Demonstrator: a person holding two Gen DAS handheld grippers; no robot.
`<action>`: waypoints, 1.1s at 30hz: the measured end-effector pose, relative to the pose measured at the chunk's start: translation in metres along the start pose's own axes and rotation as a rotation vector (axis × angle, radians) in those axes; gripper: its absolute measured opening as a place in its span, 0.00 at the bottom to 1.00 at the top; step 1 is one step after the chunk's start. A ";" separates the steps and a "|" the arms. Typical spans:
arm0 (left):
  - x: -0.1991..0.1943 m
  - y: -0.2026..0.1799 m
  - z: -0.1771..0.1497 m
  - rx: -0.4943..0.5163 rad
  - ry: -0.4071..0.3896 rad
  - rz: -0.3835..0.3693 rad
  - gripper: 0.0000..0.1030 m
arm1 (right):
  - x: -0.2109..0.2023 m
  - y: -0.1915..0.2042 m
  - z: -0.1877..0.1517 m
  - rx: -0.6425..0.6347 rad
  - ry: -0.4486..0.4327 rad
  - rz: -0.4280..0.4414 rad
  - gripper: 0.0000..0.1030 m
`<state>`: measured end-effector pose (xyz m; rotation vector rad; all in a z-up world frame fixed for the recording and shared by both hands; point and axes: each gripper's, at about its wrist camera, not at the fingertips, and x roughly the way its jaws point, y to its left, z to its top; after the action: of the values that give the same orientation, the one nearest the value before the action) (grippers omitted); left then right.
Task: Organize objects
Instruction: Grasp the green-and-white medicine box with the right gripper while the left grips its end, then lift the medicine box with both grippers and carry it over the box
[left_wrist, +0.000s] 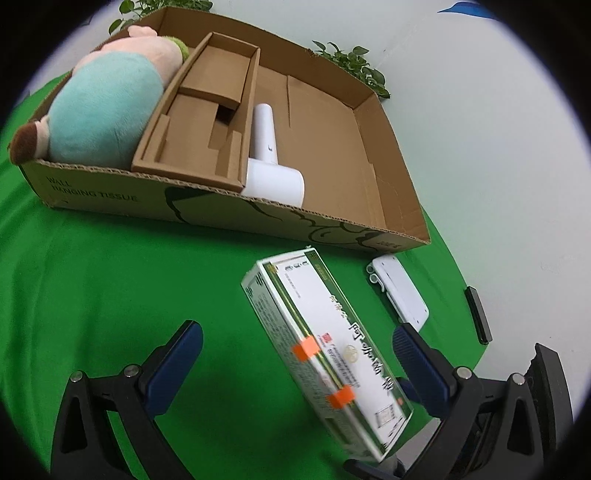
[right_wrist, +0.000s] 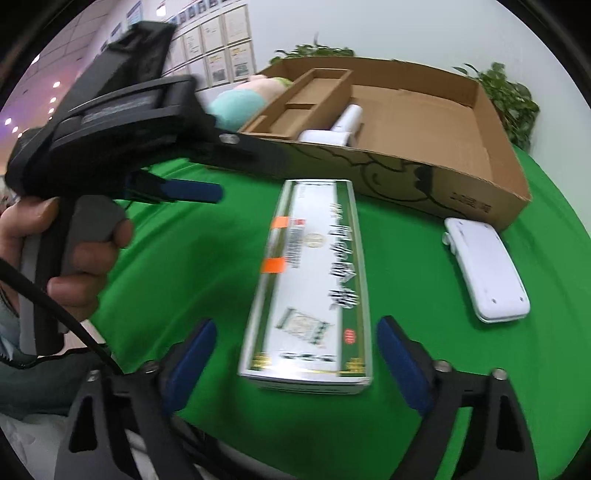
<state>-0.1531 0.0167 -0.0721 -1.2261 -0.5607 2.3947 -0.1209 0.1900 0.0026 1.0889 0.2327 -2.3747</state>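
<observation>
box: long flat white-and-green carton (right_wrist: 310, 291), glossy print, two orange tape tabs, lying on the green cloth just in front of the tray
tray: wide shallow corrugated cardboard tray (left_wrist: 229, 212), brown inside, printed drawing on front wall, sitting on the cloth behind the carton
insert: folded cardboard insert (left_wrist: 199, 122), stepped pockets, lying in the tray between toy and white device
plush: soft fuzzy plush toy (left_wrist: 107, 110), teal body, pink and brown ends, filling the tray's left end
white device: smooth white plastic handheld device (left_wrist: 271, 170), cylinder handle and barrel head, lying in the tray beside the insert
white case: flat rounded white plastic case (right_wrist: 484, 269), lying on the cloth right of the carton, near the tray corner
left gripper: left gripper (left_wrist: 297, 354), black frame, blue ribbed pads, jaws standing wide, carton between them, pads not pressing; a hand (right_wrist: 70, 254) is gripping its handle
right gripper: right gripper (right_wrist: 295, 350), jaws standing apart around the carton's near end, pads clear of its sides, gripping nothing
surface: bright green cloth (left_wrist: 122, 280), matte, smooth
room: white wall behind, leafy plants (right_wrist: 509, 99) past the tray, framed sheets on far wall
</observation>
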 end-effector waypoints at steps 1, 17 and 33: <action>0.002 0.001 -0.001 -0.006 0.007 -0.008 0.99 | 0.001 0.004 0.000 -0.006 0.006 0.002 0.66; 0.009 -0.003 -0.014 0.020 0.041 -0.061 0.77 | 0.004 -0.003 0.002 0.209 -0.015 0.207 0.62; -0.036 -0.018 0.001 0.087 -0.072 -0.117 0.21 | -0.036 0.018 0.020 0.081 -0.164 -0.012 0.62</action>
<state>-0.1310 0.0136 -0.0381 -1.0451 -0.5286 2.3461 -0.1044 0.1811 0.0438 0.9243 0.0867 -2.4874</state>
